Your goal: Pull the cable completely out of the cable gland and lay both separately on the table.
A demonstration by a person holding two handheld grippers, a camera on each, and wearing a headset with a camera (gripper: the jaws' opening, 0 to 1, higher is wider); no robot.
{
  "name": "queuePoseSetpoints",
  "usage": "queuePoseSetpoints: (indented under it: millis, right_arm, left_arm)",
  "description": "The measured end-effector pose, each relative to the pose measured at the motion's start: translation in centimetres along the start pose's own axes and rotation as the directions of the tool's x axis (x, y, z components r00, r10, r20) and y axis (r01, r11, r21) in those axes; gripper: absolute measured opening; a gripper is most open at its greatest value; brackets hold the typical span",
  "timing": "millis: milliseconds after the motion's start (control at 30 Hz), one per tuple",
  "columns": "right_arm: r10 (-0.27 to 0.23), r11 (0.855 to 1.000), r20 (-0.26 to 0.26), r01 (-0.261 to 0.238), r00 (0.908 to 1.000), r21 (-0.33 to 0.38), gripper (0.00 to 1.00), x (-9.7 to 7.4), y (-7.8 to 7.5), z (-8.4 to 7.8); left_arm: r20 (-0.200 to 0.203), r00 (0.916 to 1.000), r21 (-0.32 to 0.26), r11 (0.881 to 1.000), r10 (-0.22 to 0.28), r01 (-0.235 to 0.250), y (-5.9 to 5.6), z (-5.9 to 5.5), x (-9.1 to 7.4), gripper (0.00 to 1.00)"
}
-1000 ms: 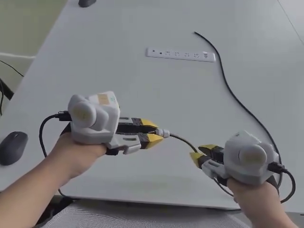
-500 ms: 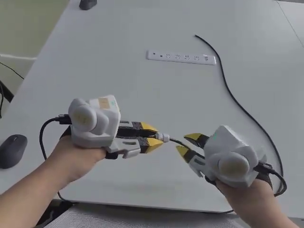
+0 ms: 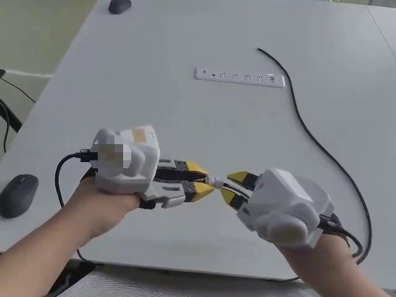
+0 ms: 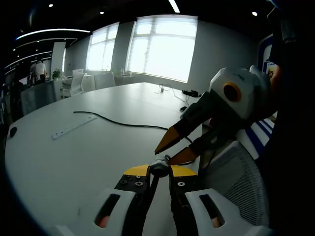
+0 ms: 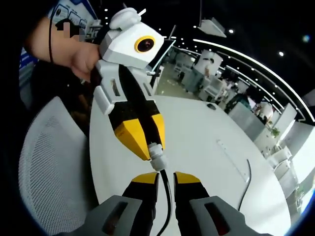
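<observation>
Closer now, the right hand-held gripper [image 3: 227,186] has jaws a little apart round the thin black cable [image 5: 168,191]. The left hand-held gripper [image 3: 206,180] pinches the small pale cable gland [image 4: 158,167] above the desk [image 3: 185,111].

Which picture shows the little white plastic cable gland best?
The right gripper view: the small white plastic cable gland sits close and sharp, pinched by the left gripper, with the thin black cable leaving it. The head view shows it as a tiny white speck, the left gripper view its round end.
</observation>
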State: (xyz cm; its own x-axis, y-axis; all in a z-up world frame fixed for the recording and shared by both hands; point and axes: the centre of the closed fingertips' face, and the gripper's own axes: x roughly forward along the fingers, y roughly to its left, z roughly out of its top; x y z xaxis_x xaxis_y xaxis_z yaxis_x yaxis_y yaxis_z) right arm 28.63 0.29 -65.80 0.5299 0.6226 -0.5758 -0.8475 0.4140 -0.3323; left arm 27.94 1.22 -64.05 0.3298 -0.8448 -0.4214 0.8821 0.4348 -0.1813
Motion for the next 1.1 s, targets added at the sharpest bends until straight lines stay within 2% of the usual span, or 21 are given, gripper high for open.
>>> queuePoseSetpoints:
  millis: [167,533,967,1100]
  right_arm:
    - [-0.001,1.000,-0.006,0.001,1.0000,-0.021,0.02,0.1,0.0,0.1]
    - [-0.006,1.000,0.000,0.006,1.0000,-0.013,0.01,0.1,0.0,-0.1]
    - [-0.009,0.996,0.017,0.008,0.9998,0.088,0.00,0.1,-0.2,-0.5]
    - [-0.018,0.992,-0.005,0.019,0.9998,0.129,0.00,0.1,-0.7,-1.4]
  left_arm:
    - [0.005,1.0000,-0.003,1.000,0.002,-0.002,0.1,0.1,0.0,0.15]
    - [0.005,1.0000,0.000,1.000,0.004,-0.004,0.0,0.0,0.1,0.15]
    - [0.003,1.0000,0.012,1.000,0.005,-0.005,-0.1,0.1,0.3,0.15]
    - [0.006,0.9999,0.008,1.000,0.010,-0.011,0.0,0.1,0.3,0.15]
